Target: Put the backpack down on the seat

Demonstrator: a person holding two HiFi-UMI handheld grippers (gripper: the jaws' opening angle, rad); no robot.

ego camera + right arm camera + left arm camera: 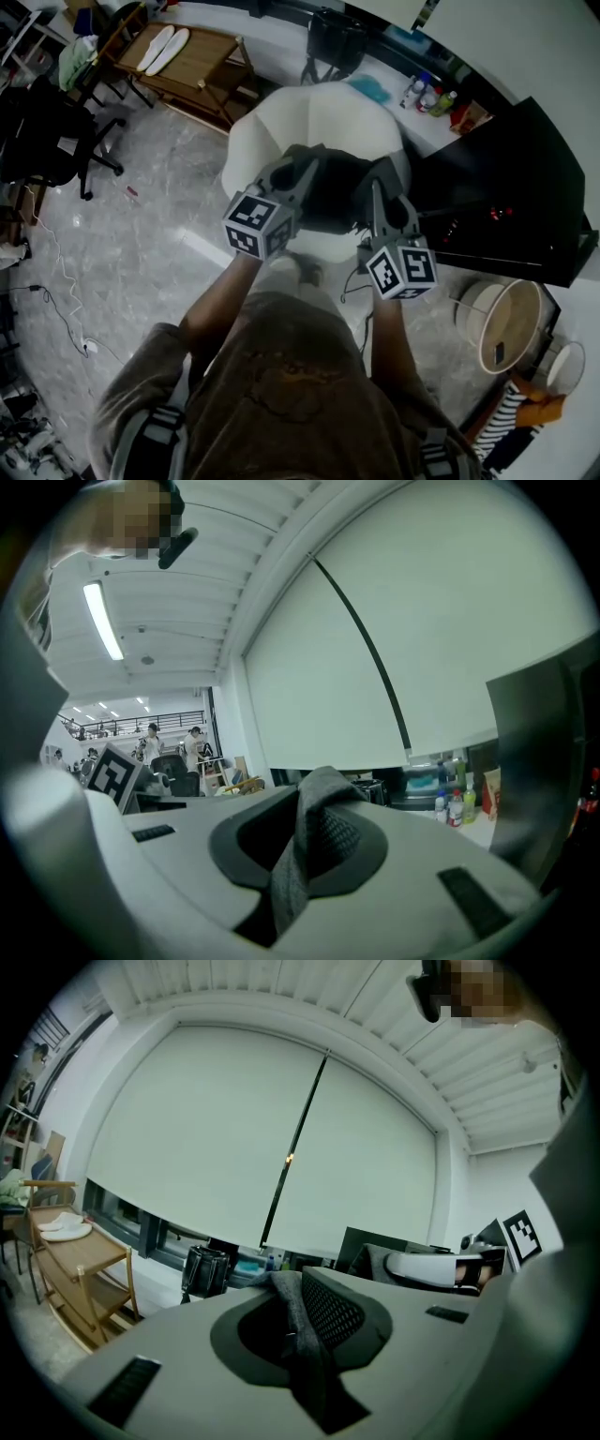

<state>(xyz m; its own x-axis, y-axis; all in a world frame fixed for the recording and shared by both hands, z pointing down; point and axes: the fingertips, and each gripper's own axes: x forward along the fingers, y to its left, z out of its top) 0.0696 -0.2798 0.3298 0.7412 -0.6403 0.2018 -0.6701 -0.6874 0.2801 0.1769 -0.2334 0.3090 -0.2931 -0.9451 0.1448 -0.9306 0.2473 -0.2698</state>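
Grey strap (314,1321) is pinched tight between the jaws of your left gripper (298,178) — your right gripper (377,202) clamps a second strap (305,855) the same way. Between them is the dark backpack (333,197), over the white seat (319,112) — touching it or not, you cannot tell.

I'm watching the head camera looking steeply down, fairly near, onto the white seat (319,117). Both gripper cameras are sitting right behind their own fingers (141,1354), tilting upward at the window blind (206,1147), which they're sharing. Left one is also catching the wooden trolley (80,1274), right one the bottles (455,803); head view is showing both.
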